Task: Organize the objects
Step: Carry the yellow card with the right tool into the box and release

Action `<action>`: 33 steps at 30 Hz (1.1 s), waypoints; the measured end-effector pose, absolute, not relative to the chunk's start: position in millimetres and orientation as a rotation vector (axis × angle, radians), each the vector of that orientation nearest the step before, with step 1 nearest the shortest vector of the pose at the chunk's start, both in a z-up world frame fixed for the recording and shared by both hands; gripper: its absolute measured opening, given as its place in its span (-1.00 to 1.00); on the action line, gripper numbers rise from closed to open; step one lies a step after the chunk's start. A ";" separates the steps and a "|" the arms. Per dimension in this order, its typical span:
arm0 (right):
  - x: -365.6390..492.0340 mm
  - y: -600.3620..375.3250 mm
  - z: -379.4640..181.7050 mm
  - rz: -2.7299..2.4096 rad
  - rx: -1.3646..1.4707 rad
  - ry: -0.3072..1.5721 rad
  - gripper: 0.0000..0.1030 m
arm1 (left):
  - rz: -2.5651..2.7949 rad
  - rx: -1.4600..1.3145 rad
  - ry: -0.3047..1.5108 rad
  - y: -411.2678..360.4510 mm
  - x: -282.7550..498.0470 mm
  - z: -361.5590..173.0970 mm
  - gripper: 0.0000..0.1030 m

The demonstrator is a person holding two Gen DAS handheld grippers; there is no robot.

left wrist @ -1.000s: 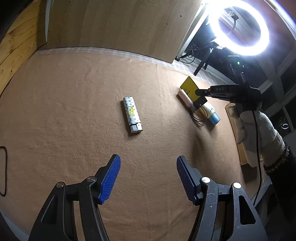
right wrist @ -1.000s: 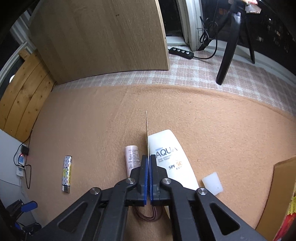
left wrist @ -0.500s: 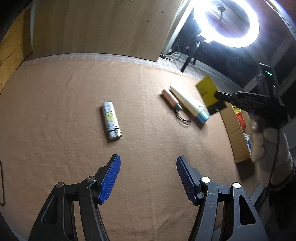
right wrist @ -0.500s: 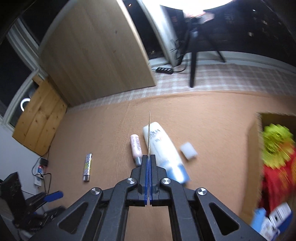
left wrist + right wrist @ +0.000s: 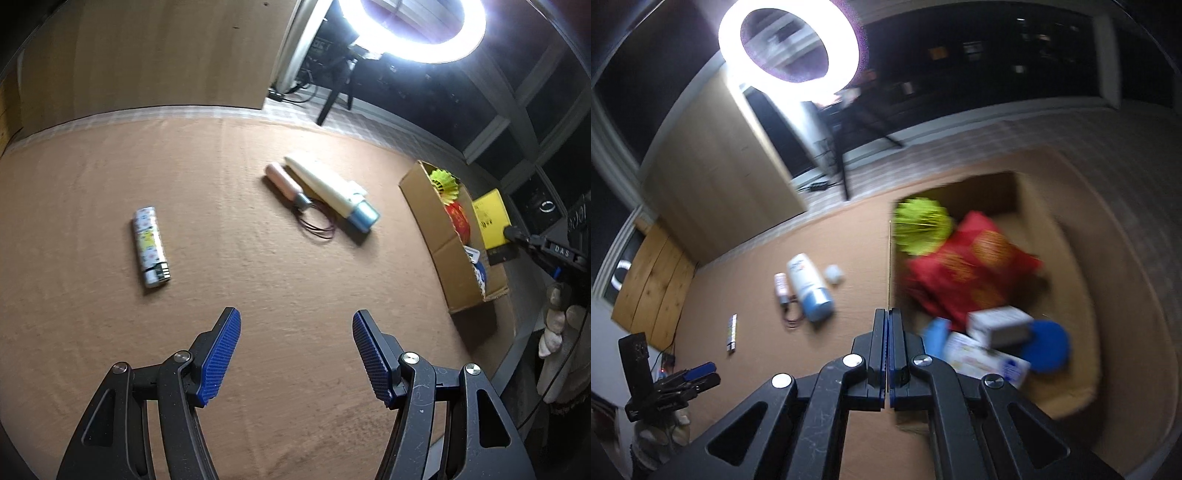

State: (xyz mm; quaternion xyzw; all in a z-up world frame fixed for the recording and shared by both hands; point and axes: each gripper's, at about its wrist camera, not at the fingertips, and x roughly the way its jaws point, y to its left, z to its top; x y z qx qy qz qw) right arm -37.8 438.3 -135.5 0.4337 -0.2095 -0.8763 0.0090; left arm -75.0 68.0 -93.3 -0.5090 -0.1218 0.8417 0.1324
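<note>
Right gripper (image 5: 888, 328) fingers pinch thin yellow card (image 5: 490, 218) over open cardboard box (image 5: 436, 236); left gripper (image 5: 295, 354) spread, empty. Risk: edge-held card may slip or fall outside the box.

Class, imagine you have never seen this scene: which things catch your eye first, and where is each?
A glaring ring light hangs at the far end, above the tan mat. At the mat's right edge stands an open cardboard box crammed with a red packet and more. The right gripper holds a yellow card over it.
</note>
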 end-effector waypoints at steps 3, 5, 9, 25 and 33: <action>-26.4 456.9 -143.2 -2.765 1.387 -0.698 -0.99 | 2.425 -1.474 -0.337 78.3 -76.9 -93.6 0.29; -22.1 463.4 -147.3 -2.778 1.404 -0.704 -0.99 | 2.416 -1.473 -0.322 84.1 -78.2 -94.1 0.30; -18.6 471.2 -154.1 -2.794 1.427 -0.718 -0.99 | 2.407 -1.474 -0.308 91.5 -79.1 -94.1 0.29; -16.2 468.8 -147.8 -2.882 1.419 -0.671 -0.18 | 2.427 -1.476 -0.302 83.9 -79.0 -93.4 0.30; -22.6 449.3 -139.3 -2.862 1.405 -0.617 0.01 | 2.447 -1.488 -0.261 80.0 -88.4 -95.8 0.30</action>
